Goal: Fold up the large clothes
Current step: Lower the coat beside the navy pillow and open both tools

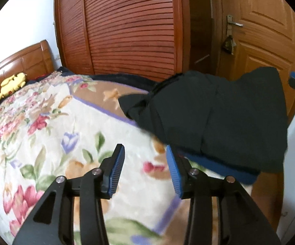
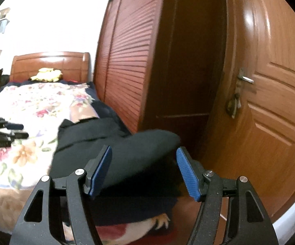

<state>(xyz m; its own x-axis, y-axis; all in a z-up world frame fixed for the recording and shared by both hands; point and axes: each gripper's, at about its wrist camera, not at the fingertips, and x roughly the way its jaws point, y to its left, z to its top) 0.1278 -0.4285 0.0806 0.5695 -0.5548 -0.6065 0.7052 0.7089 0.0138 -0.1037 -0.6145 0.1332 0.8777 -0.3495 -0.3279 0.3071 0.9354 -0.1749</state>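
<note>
One dark garment [image 1: 215, 114], black with a blue layer showing under its near edge, lies bunched and partly folded at the bed's [image 1: 45, 122] foot-end corner, the corner nearest the wardrobe [image 1: 127, 30] and door [image 1: 270, 40], on top of the floral blanket [image 1: 69, 134]. Looks soft, thick and floppy, probably fairly heavy for cloth; not slippery, not fragile, will sag and unfold if lifted from one point only. Best hold judged to be an edge or corner of the top layer, one gripper on each side, pinching through a single layer so the fold stays flat.

Left gripper [image 1: 145, 163]: fingers [image 1: 117, 169] spread, nothing between them, only blanket below; garment sits just beside the right-hand finger, touching or not cannot be told.

Right gripper [image 2: 144, 168]: fingers [image 2: 185, 173] spread wide, the garment [image 2: 127, 153] bulges between and beyond them, pads not pressing on it. Motion blur softens both views. The right gripper's tips also show at the right edge of the left wrist view, beside the garment's far side.

Fold looks partly done, no grip at present.
</note>
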